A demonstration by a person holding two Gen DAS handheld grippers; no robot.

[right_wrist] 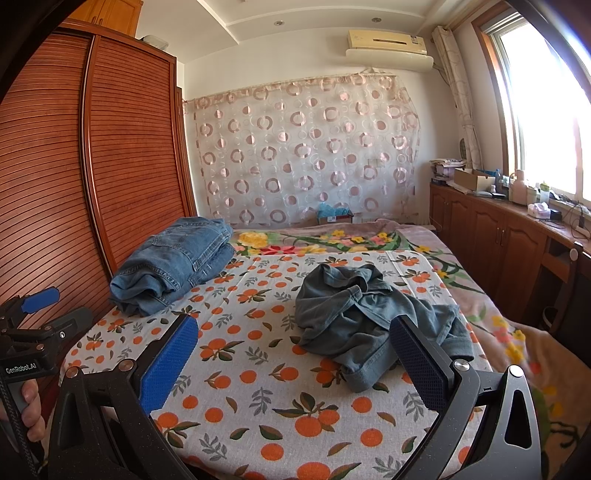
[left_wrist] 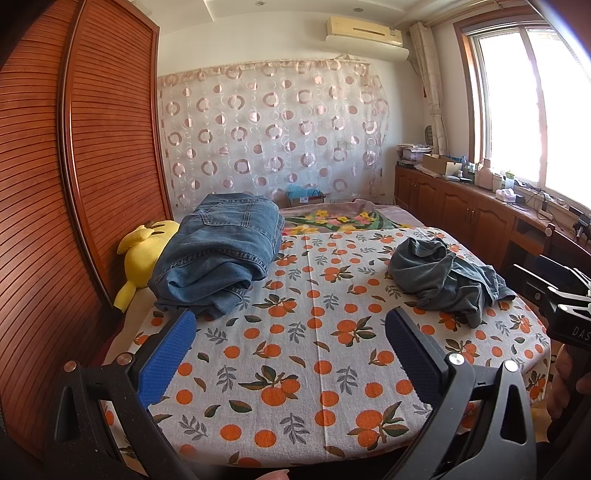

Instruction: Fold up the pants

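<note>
Yellow plush toy, slatted wardrobe, circle-patterned curtain, air conditioner.

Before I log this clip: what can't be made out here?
- Crumpled grey pants: waistband and legs lost in their own folds, both views.
- Yellow plush toy: partly covered by folded jeans, left view; hidden in the right.
- Items on the window counter: too small.

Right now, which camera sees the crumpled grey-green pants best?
The right wrist view: the crumpled pants lie near and almost central, their folds clear, one corner behind a finger. The left wrist view shows them smaller, far off to the right.
</note>
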